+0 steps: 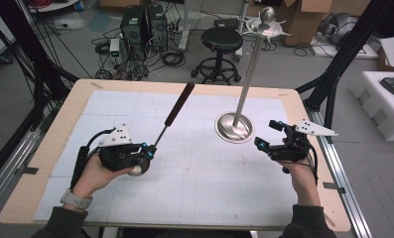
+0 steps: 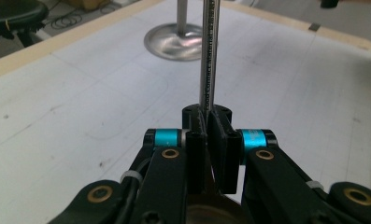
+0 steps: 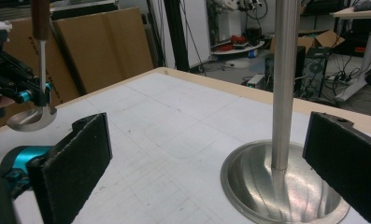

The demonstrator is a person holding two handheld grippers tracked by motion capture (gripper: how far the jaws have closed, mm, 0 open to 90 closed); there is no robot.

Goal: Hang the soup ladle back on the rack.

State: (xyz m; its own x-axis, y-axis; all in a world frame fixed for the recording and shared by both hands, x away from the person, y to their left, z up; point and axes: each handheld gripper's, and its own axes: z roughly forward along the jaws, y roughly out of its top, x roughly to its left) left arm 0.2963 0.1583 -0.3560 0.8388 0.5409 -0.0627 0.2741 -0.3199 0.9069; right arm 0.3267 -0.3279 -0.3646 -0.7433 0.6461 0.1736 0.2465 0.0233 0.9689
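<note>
Here a ladle (image 1: pixel 161 130), steel-bowled with a thin shaft and dark brown handle, was clenched by the left gripper (image 1: pixel 146 151) above the counter (image 1: pixel 194 173); the right gripper's (image 1: pixel 267 133) fingers (image 3: pixel 73 161) were spread by the stand (image 1: pixel 235 126).

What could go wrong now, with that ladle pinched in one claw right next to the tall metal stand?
The left claw pinches only the ladle's thin metal shaft, so the long dark handle could swing or the ladle could twist and slip in the grip.

The handle tilts toward the stand, which rises tall from a small round base; a bump might tip it.

The right claw waits open near that base, so a careless move there could also knock it.
</note>
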